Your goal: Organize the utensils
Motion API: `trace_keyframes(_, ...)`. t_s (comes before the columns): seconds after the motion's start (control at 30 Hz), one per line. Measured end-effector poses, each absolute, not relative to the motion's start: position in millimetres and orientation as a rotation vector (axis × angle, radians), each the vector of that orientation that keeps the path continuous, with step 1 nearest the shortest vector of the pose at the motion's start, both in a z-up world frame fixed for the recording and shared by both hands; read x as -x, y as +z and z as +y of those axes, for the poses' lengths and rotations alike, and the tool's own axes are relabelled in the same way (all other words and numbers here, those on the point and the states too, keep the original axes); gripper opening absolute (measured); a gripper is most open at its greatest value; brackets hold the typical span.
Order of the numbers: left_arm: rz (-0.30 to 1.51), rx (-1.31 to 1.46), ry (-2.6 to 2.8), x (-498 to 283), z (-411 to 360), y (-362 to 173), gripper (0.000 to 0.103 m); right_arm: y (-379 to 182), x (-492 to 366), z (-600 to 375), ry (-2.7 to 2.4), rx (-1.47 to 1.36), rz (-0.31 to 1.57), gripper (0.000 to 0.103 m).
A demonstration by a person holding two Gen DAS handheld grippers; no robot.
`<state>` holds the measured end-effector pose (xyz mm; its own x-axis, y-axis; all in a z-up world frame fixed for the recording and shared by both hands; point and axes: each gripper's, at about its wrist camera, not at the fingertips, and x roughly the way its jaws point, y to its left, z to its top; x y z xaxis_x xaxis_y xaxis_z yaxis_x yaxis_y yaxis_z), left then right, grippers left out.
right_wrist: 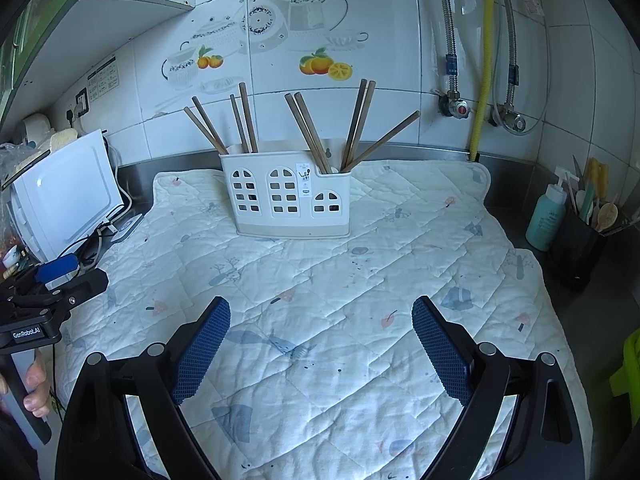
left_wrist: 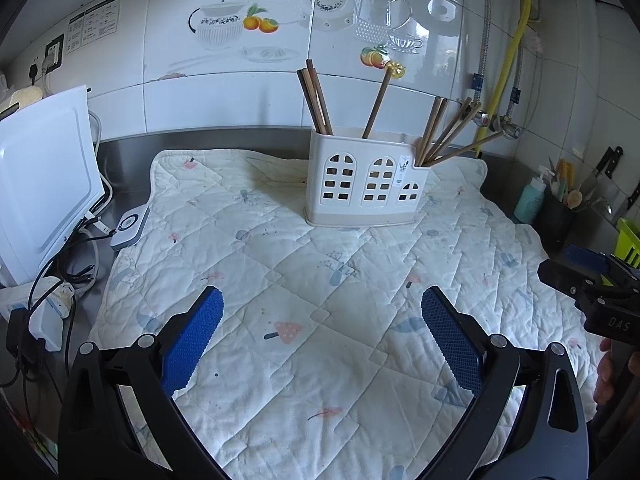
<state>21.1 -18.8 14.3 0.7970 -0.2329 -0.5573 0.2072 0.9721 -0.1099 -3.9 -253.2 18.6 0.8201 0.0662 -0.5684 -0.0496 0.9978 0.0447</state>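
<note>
In the left wrist view, the left tool [left_wrist: 322, 318] is seen spread wide above a quilted mat [left_wrist: 280, 272], with nothing held between its blue pads [left_wrist: 192, 340]. Straight ahead of the tool, toward the far edge of the mat, a white utensil holder [left_wrist: 366, 184] is stood upright. Brown chopsticks [left_wrist: 316, 98] are seen in it, grouped at its left, middle and right parts and leaning outward. The right tool [left_wrist: 588, 280] is glimpsed at the right edge of this view; how far it is parted cannot be told here. To the left of the left tool, a white appliance [left_wrist: 44, 176] is stood on the steel bench [left_wrist: 128, 148].

In the right wrist view, the right tool [right_wrist: 321, 320] is likewise spread wide over the mat and nothing is gripped. The holder is found ahead and slightly left of it, with chopsticks fanned out of the top. A teal bottle [right_wrist: 546, 216] and a dark pot of utensils [right_wrist: 580, 248] are seen far to its right. The left tool is glimpsed at the left edge.
</note>
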Motion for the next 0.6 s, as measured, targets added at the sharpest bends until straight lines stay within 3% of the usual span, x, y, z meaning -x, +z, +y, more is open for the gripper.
trace_keyframes(0.6,0.599,0.057,-0.243,-20.1,-16.4,12.1,0.098,15.9,3.0,-252.6,0.067,-0.022,0.618,0.089)
